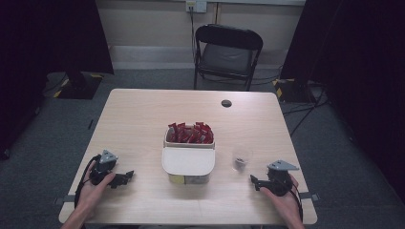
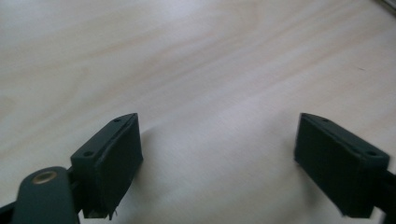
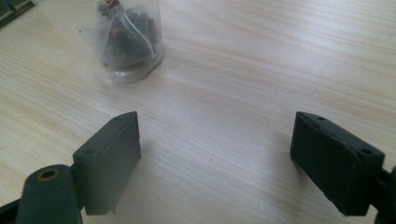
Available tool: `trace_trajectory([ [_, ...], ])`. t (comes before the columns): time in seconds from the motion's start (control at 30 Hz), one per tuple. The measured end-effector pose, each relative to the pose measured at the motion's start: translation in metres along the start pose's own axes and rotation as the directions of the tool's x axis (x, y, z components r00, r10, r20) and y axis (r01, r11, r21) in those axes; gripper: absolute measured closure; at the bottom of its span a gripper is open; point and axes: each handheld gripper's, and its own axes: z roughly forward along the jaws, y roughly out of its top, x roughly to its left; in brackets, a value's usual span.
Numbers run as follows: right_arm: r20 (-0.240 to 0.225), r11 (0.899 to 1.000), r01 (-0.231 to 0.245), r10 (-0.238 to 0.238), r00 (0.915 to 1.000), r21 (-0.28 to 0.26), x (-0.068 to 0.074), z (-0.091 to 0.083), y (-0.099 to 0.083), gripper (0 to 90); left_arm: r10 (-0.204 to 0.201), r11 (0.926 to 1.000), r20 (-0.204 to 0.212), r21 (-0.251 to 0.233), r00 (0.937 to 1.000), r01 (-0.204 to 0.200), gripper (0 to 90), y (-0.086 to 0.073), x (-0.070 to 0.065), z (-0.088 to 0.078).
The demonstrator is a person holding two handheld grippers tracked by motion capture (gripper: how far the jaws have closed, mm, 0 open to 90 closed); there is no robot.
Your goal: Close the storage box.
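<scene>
Near edge: L gripper on the pale wooden table, jaws spread wide w/ nothing between, pointing right. R gripper near-right, jaws spread, empty, pointing left.

Just beyond R: 1 clear plastic cup, upright, long axis vertical, dark teabag inside; label unreadable.

Centre: 1 white lidded plastic box, lid half over; far compartment holds red sachets, count unclear.

Far: 1 black folding chair.

Matt pale wood-grain table, clear glossy plastic cup
</scene>
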Motion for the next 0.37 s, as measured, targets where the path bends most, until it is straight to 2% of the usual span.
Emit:
trace_trajectory([
  [0.1, 0.001, 1.000, -0.001, 0.001, 1.0000, 0.000, 0.0001, 0.0000, 0.0000, 15.6, 0.001, 1.0000, -0.010, -0.010, 0.9999, -0.001, 3.3, -0.0014, 0.0001, 0.0011],
  [0.17, 0.002, 1.000, 0.000, 0.000, 1.0000, -0.001, 0.0001, 0.0001, 0.0000, 15.4, -0.012, 0.9998, -0.006, -0.017, 0.9999, 0.012, 3.2, -0.0015, -0.0006, 0.0019],
  [0.37, 0.012, 1.000, -0.007, 0.007, 0.9999, 0.002, 0.0005, 0.0002, 0.0001, 14.1, -0.011, 0.9998, -0.005, -0.016, 0.9999, 0.011, 2.8, -0.0015, -0.0005, 0.0018],
])
